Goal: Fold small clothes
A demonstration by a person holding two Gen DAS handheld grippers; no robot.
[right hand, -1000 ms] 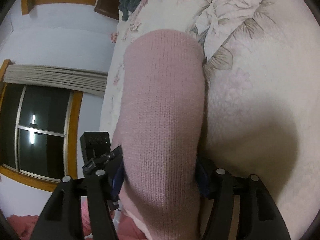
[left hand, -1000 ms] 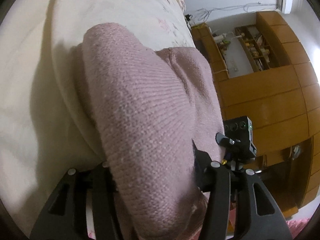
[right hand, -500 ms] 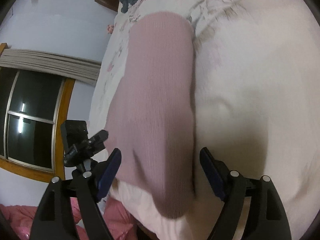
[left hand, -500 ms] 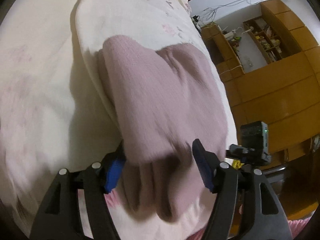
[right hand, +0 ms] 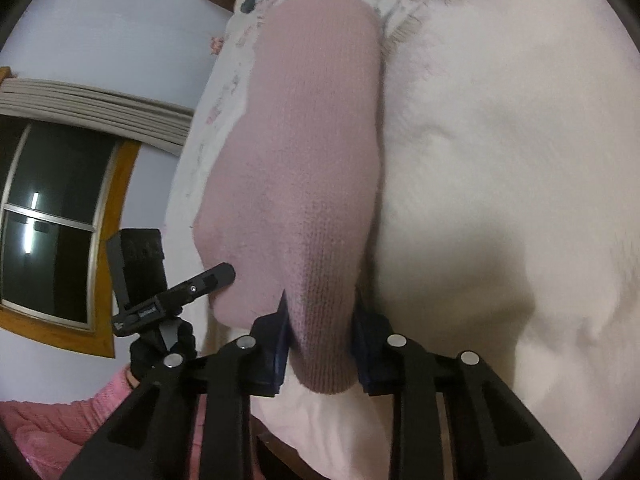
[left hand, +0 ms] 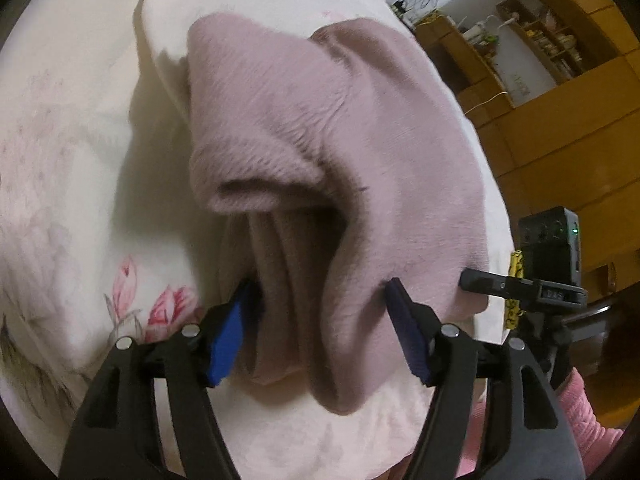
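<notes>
On the bed, both views: a dusty-pink knit garment (left hand: 360, 128) lies folded over on the cream floral bedspread (left hand: 72, 160), close under both cameras.
Left tool (left hand: 316, 320): jaws wide apart, blue pads (left hand: 226, 332) showing at 7 and 5 o'clock; folds of the garment bulge between them, and the right-hand pad looks to touch the knit, but nothing is clamped.
Right tool (right hand: 322, 332): jaws drawn in close, dark pads (right hand: 280, 340) pressed against both sides of a thick roll of the garment (right hand: 312, 184); it has the knit pinched, and the roll's end hangs just below the pads at 6 o'clock.
Garment, left view: top layer folded back into a rounded lip at centre, ribbed layers in shadow under it, running down towards 6 o'clock.
Garment, right view: one long smooth roll running from 12 o'clock to the pads, lying along the near edge of the bed.
Bedspread: pink flower print (left hand: 168, 304) at 8 o'clock in the left view, touching nothing.
Other rig: in each view the opposite tool's black camera mount (left hand: 552, 248) shows beside the garment, at 3 o'clock on the left, 8 o'clock on the right (right hand: 140, 264).
Person: pink knitted sleeve (right hand: 52, 428) at 7 o'clock in the right view.
Room: wooden cabinets (left hand: 568, 112) at 2 o'clock left view; dark window (right hand: 52, 216) at 9 o'clock right view.
</notes>
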